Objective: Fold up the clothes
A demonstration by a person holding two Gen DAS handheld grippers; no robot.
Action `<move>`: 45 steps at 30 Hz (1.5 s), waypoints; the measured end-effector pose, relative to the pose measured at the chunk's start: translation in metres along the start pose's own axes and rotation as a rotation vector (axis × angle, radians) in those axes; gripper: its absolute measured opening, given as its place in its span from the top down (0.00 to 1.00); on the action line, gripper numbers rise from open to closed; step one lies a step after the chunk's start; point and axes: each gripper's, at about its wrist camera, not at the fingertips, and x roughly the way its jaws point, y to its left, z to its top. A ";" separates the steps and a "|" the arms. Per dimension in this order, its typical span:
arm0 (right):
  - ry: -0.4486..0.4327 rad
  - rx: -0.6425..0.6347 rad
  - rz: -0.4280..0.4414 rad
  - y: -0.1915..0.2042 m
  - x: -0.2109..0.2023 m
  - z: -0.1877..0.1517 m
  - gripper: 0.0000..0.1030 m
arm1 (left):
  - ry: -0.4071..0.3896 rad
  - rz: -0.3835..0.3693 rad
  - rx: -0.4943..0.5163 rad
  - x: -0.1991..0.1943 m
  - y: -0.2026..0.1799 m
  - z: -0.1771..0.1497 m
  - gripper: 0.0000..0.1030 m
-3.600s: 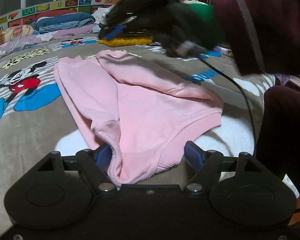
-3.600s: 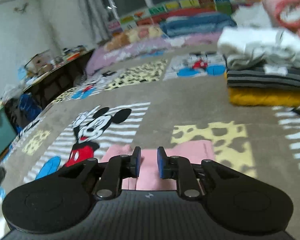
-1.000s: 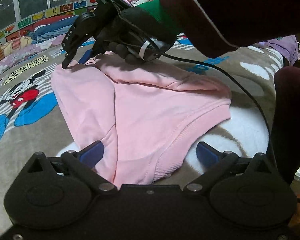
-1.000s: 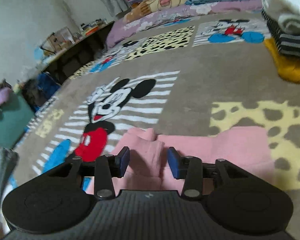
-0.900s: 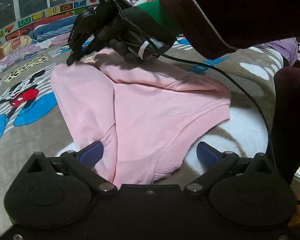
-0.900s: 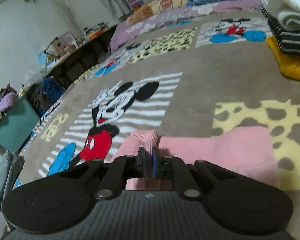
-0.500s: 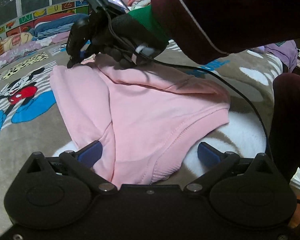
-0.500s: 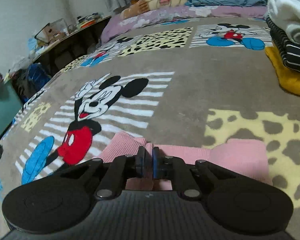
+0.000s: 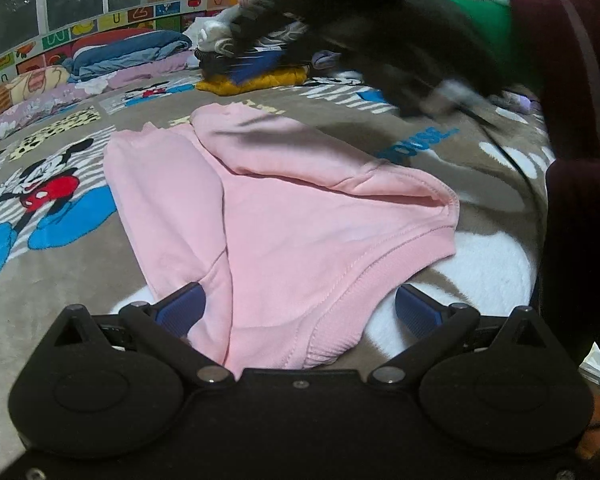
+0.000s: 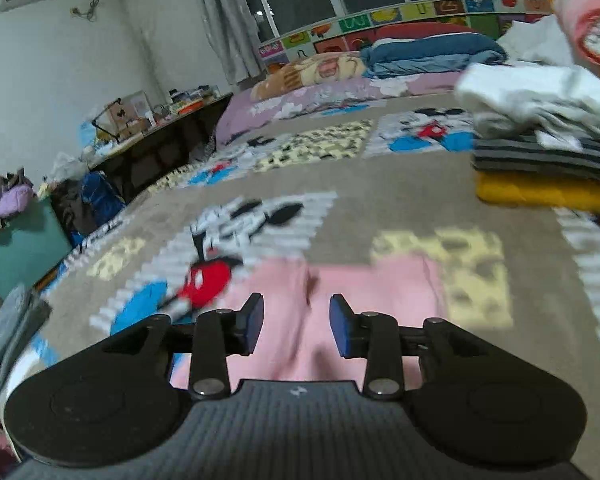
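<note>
Both the left gripper [image 9: 298,306] and right gripper [image 10: 296,322] are hovering open over the pink garment [image 9: 300,216], mid-fold; regrasping likely comes next.

Both grippers open.
Left gripper [image 9: 298,306] sits low at frame bottom, jaws spread wide; right gripper [image 10: 296,322] gapes moderately, blurred at upper right of the left view.
</note>
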 end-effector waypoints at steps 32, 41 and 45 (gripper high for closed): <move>0.072 -0.869 -0.376 0.098 -0.133 -0.207 0.48 | 0.011 0.402 0.552 -0.034 -0.066 -0.040 0.12; 0.036 -1.061 -0.444 0.104 -0.107 -0.226 0.48 | 0.062 0.556 0.665 -0.007 -0.068 -0.039 0.31; -0.001 -1.074 -0.454 0.102 -0.103 -0.224 0.47 | 0.061 0.586 0.692 -0.007 -0.068 -0.040 0.31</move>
